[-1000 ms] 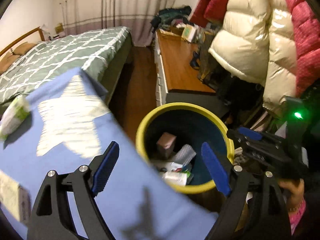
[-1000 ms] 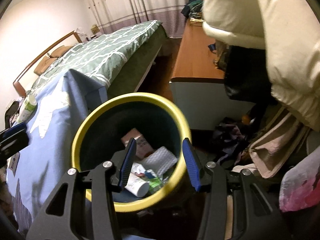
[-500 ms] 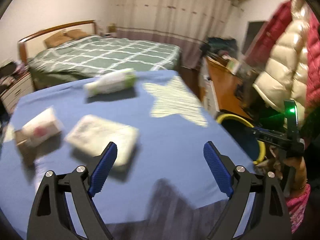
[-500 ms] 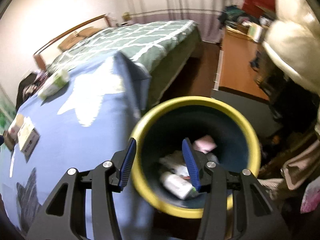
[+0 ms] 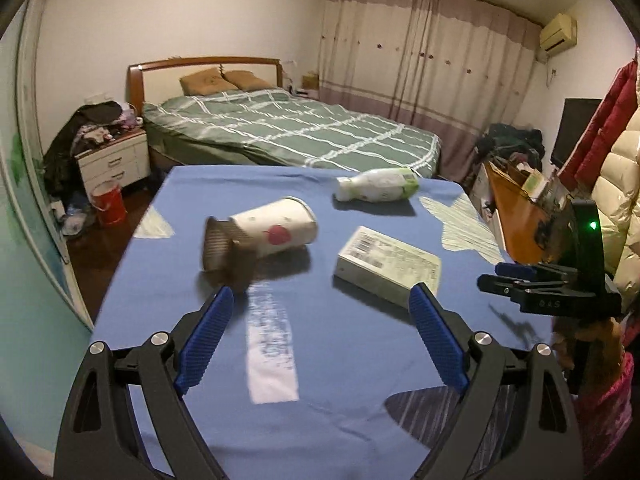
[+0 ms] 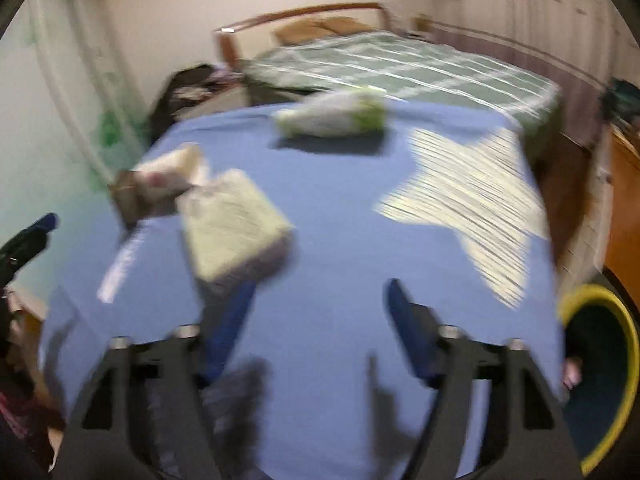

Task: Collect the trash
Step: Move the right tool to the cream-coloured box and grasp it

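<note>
On the blue tablecloth (image 5: 320, 364) lie a white paper cup with a red mark (image 5: 276, 226), a brown crumpled cup piece (image 5: 224, 254) against it, a flat white box (image 5: 386, 266) and a white-and-green bottle (image 5: 378, 190). My left gripper (image 5: 320, 332) hangs open over the cloth's near part, nothing between its fingers. The right wrist view is blurred: the box (image 6: 236, 228), bottle (image 6: 332, 116) and cup (image 6: 164, 176) show. My right gripper (image 6: 320, 320) has its jaws opening, empty, its left pad just below the box. The yellow-rimmed bin (image 6: 628, 344) stands at the table's right.
A green checked bed (image 5: 288, 128) lies beyond the table. A cluttered white nightstand (image 5: 114, 160) and a red bucket (image 5: 107, 202) stand on the left. A wooden desk (image 5: 516, 216) and hanging coats (image 5: 616, 184) fill the right side.
Both views have swung from the bin to the tabletop. The right jaws have spread from narrow to wide. The cup, box and bottle have come into view.
</note>
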`<action>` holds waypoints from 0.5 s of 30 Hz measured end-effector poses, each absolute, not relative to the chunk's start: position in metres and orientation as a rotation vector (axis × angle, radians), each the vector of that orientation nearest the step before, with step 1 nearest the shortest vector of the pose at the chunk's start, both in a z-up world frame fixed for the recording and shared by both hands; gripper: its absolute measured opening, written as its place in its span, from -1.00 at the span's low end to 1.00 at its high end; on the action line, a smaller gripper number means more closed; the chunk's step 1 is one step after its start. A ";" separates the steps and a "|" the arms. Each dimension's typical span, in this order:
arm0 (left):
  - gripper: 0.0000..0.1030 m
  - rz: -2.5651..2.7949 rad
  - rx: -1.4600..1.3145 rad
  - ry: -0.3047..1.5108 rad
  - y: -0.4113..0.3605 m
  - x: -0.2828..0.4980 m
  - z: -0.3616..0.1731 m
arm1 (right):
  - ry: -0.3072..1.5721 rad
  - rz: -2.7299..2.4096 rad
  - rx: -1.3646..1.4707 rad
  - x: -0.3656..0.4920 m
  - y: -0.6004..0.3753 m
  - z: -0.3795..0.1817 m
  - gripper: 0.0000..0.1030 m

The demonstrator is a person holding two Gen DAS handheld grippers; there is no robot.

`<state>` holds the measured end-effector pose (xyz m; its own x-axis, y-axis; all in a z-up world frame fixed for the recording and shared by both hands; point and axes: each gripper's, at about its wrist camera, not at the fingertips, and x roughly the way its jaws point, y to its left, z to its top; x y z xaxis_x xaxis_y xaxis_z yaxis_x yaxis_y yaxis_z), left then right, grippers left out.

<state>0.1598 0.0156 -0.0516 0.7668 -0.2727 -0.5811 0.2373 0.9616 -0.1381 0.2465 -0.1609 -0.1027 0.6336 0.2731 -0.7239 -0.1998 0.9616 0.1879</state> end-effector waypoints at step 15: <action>0.72 -0.301 -0.081 0.640 0.001 0.155 -0.052 | 0.896 0.480 -0.160 0.299 -0.080 -0.132 0.86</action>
<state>0.1547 0.0014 -0.0522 0.7604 -0.3007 -0.5756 0.2510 0.9536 -0.1666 0.2991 -0.0800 -0.1318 0.5275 0.3338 -0.7813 -0.4649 0.8831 0.0634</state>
